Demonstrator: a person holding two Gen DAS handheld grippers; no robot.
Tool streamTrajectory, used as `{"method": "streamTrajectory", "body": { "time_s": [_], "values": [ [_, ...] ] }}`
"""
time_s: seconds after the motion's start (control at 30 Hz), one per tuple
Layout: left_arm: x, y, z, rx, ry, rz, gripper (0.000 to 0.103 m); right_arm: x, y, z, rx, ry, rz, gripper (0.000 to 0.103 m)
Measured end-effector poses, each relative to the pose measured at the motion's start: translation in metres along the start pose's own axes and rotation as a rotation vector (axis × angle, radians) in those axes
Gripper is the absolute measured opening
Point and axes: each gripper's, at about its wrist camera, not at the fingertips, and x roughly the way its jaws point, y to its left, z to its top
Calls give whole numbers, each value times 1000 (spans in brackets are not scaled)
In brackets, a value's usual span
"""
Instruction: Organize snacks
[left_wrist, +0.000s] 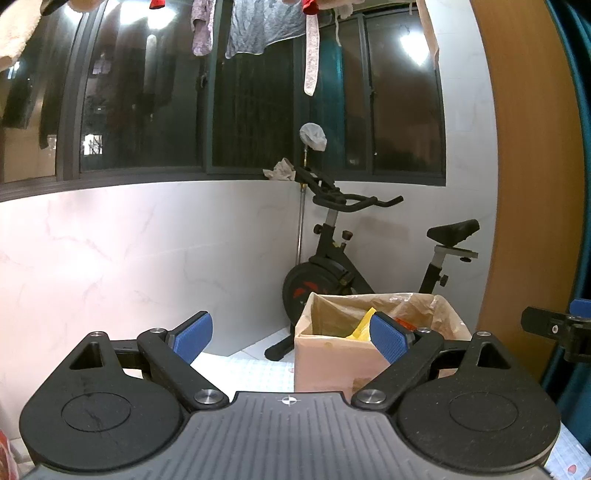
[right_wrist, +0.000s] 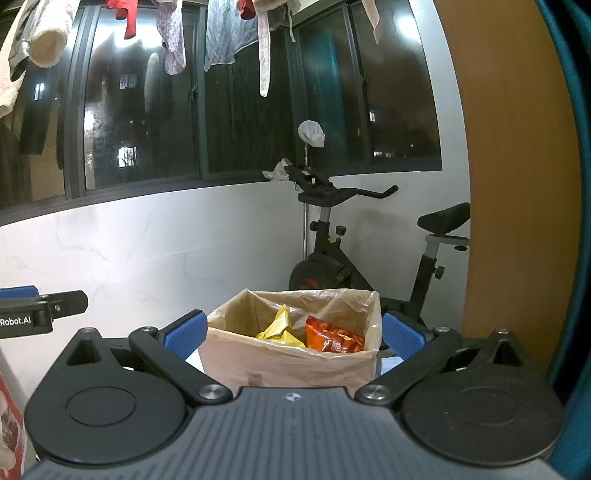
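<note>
Left wrist view: sits behind the left gripper (left_wrist: 291, 338), looks level along its fingers (left_wrist: 194, 334) toward the corner wall. Cardboard box (left_wrist: 325, 363) close ahead, right of centre; right gripper (left_wrist: 561, 325) at right edge.

Right wrist view: behind the right gripper (right_wrist: 291, 334), same heading, set a little further right. Cardboard box (right_wrist: 291, 360) centred between the fingers (right_wrist: 184, 332), its inside visible; left gripper (right_wrist: 40, 306) at left edge.

Shared: box, exercise bike (left_wrist: 351, 258) (right_wrist: 332, 254), windows (left_wrist: 147, 110) (right_wrist: 147, 110), hanging laundry (left_wrist: 258, 26) (right_wrist: 229, 33).
</note>
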Motion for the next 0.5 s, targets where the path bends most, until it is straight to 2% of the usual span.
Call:
{"method": "streamTrajectory", "body": {
  "time_s": [0.5],
  "values": [
    [-4,4,-4,-7,7,-11,94,-2,0,0,12,8,-9,103]
  ]
}}
